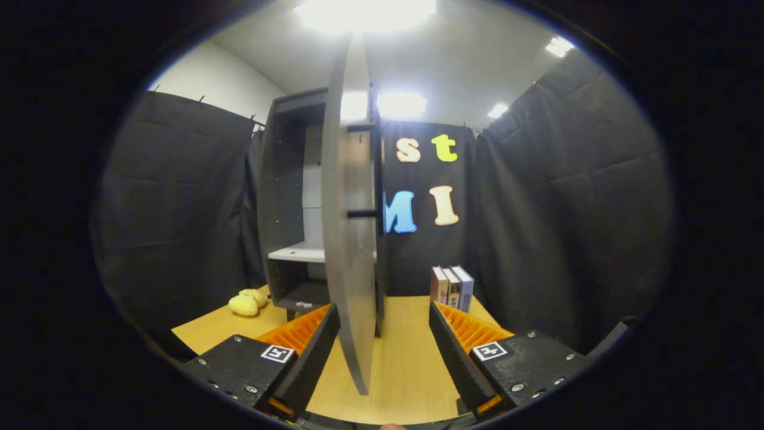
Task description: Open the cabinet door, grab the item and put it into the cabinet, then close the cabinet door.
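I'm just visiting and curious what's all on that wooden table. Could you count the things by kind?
Cabinet, its door swung open: 1
Yellow plush toy left of the cabinet: 1
Books standing beyond the right finger: 3
Total: 5
The claw is open, the door's edge between its fingers.

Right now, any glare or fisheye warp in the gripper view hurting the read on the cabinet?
Gripper view: ceiling lights blow out, glare above the cabinet; fisheye bows the open door into a curve; booth walls dim, table evenly lit; yellow toy and books sharp enough; gripper open, door edge between its fingers.
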### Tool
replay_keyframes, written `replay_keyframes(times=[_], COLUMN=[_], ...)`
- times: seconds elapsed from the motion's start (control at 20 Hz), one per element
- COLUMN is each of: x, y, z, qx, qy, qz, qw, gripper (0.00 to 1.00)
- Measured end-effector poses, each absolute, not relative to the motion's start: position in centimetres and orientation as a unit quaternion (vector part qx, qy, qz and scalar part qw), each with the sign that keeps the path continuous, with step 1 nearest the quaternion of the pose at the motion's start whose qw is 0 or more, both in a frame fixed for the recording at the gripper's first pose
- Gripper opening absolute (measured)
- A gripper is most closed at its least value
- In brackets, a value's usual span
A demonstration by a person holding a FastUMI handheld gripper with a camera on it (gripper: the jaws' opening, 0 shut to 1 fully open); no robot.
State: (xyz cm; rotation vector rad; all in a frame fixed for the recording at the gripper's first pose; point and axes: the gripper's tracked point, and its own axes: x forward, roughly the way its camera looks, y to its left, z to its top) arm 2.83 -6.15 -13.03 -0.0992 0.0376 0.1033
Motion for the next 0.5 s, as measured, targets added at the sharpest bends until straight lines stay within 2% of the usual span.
replay_keyframes(times=[0.15,0.4,0.5], x=[0.6,-1.6,-0.2], y=[-3.8,2.7,5.6], z=[-21.8,-34.5,-37.7], qx=[-0.042,-0.033,-0.033], qy=[0.088,0.135,0.144], qz=[0.058,0.072,0.078], qw=[0.994,0.988,0.986], gripper=[0.93,0.92,0.92])
